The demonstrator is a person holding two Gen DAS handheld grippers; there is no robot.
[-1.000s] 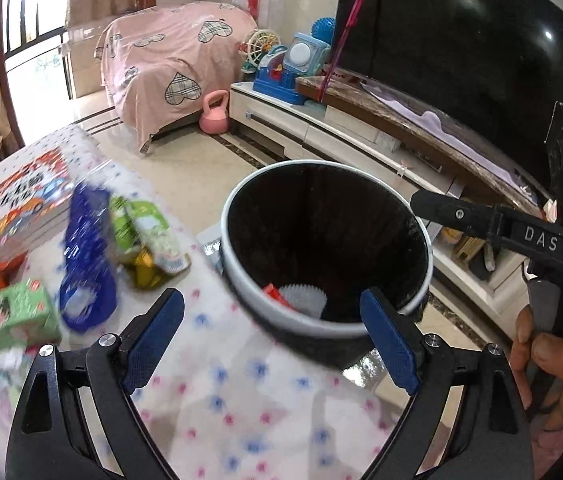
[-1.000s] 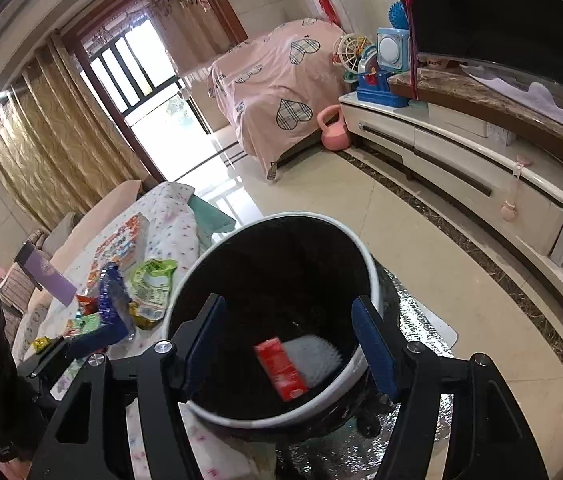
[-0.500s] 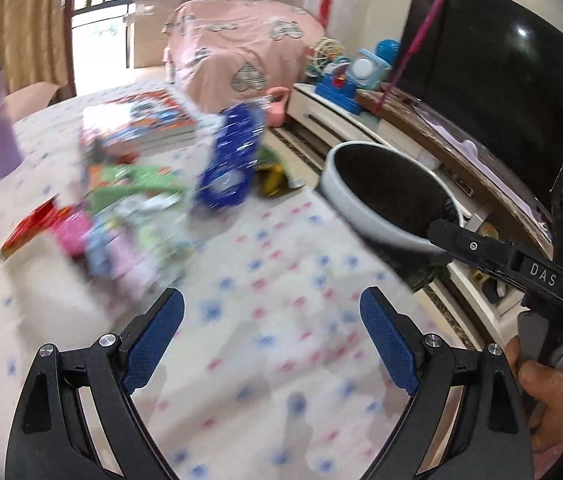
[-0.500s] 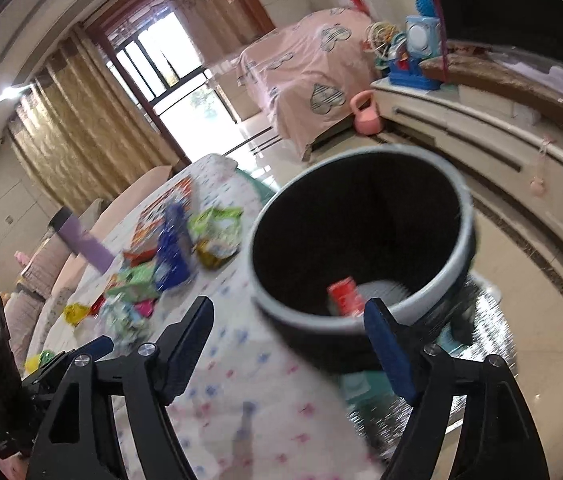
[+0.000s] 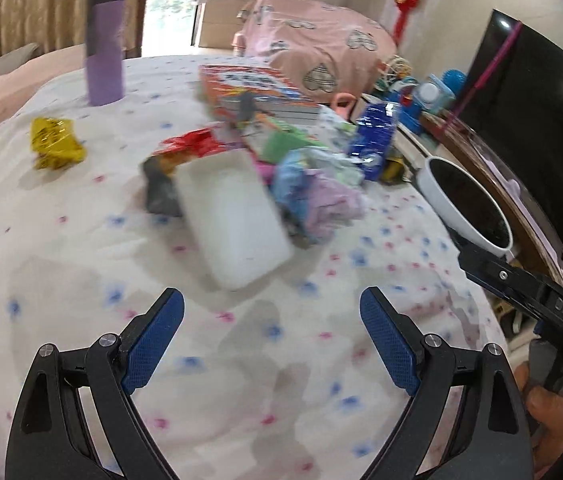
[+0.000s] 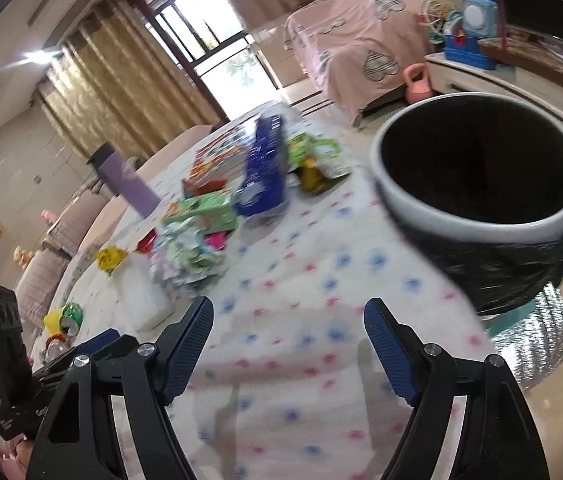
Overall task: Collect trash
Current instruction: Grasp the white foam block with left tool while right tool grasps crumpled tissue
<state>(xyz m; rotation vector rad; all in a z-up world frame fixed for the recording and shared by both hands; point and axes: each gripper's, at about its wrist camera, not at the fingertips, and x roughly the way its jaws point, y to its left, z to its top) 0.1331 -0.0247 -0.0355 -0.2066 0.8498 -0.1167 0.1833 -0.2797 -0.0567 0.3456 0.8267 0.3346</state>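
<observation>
My left gripper (image 5: 270, 294) hangs open and empty over the flowered tablecloth, just short of a white foam tray (image 5: 233, 216). Behind the tray lies a trash pile: crumpled pastel paper (image 5: 321, 196), a red wrapper (image 5: 189, 146), a blue wrapper (image 5: 375, 140) and, apart at the left, a yellow wrapper (image 5: 55, 144). The white-rimmed bin (image 5: 465, 204) with a black bag stands off the table's right edge. My right gripper (image 6: 289, 303) is also open and empty, low over the cloth between the pile (image 6: 193, 248) and the bin (image 6: 461, 216). What lies inside the bin is hidden.
A purple tumbler (image 5: 104, 44) and a stack of books (image 5: 253, 90) stand at the table's far side. A crushed can (image 6: 67, 316) lies near the left edge. Beyond the bin are a TV cabinet (image 6: 521, 76), toys and a pink kettlebell (image 6: 417, 84).
Both grippers have swung away from above the bin toward the trash pile on the table. The right jaws stand a little wider than before. The left view has rolled.
</observation>
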